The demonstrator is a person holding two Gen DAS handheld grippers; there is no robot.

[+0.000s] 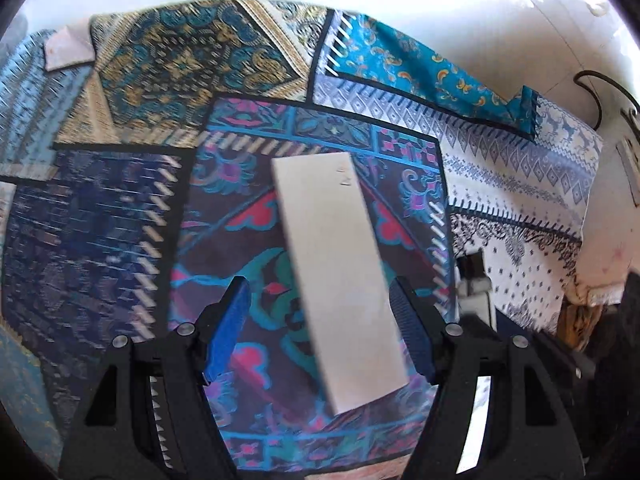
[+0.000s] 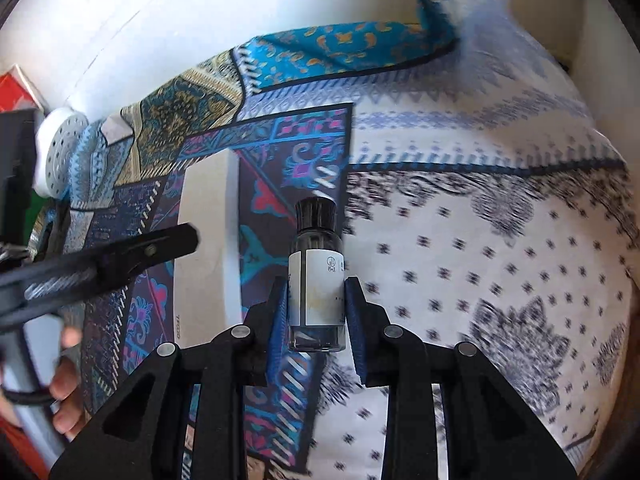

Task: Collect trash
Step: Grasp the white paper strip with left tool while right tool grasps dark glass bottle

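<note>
A long white box (image 1: pixel 332 260) lies on a patchwork cloth (image 1: pixel 120 220). My left gripper (image 1: pixel 318 282) is open, pointing steeply down with the box's near half between its blue pads (image 1: pixel 228 328). The left pad stands clear of the box. In the right wrist view my right gripper (image 2: pixel 316 280) is shut on a small clear bottle (image 2: pixel 316 240) with a black cap and white label, held just above the cloth (image 2: pixel 480 280). To its left are the white box (image 2: pixel 204 248) and a black finger of the left gripper (image 2: pixel 160 244).
A white perforated round object (image 2: pixel 60 152) sits at the cloth's far left edge, with a red item (image 2: pixel 16 88) behind it. A person's hand (image 2: pixel 64 392) shows at lower left. A pale square pad (image 1: pixel 68 48) lies at the cloth's far corner. A white wall (image 1: pixel 440 0) runs behind.
</note>
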